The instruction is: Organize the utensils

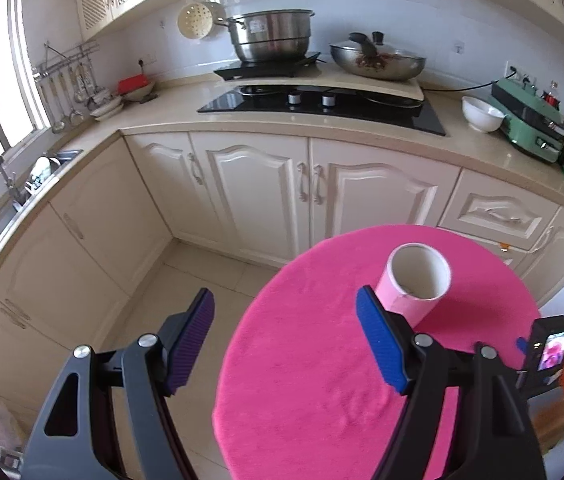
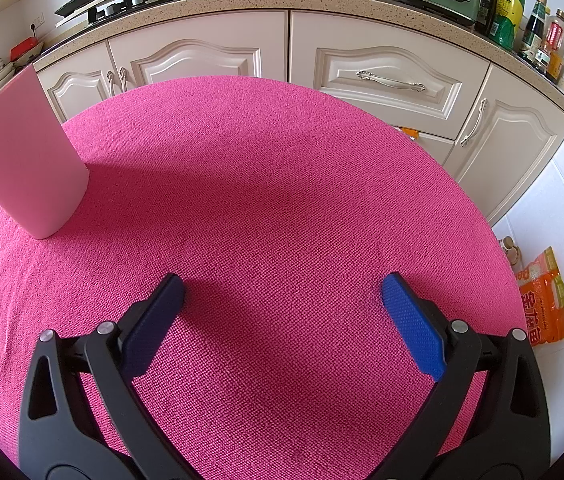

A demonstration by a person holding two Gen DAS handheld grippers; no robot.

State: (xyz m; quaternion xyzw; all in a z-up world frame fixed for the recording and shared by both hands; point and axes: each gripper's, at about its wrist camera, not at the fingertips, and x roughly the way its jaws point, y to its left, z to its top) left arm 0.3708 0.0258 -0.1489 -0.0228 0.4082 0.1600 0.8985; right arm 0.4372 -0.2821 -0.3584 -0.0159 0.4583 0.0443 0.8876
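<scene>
A pink cylindrical holder (image 1: 415, 280) stands upright and looks empty on a round table with a pink cloth (image 1: 313, 360). My left gripper (image 1: 285, 312) is open and empty, held high above the table's left edge, with the holder just beyond its right finger. In the right wrist view the holder (image 2: 28, 164) stands at the table's left side. My right gripper (image 2: 282, 292) is open and empty, low over the pink cloth (image 2: 282, 180) near its front. No utensils show on the table. The right gripper's camera body (image 1: 549, 350) shows at the table's right edge.
Cream cabinets (image 1: 266, 188) and a counter with a hob (image 1: 321, 104), pots, a white bowl (image 1: 479, 114) and a green appliance (image 1: 529, 120) run behind the table. A sink (image 1: 22, 184) is at the left. Utensils hang on a wall rail (image 1: 66, 84). An orange bag (image 2: 545, 300) lies on the floor at right.
</scene>
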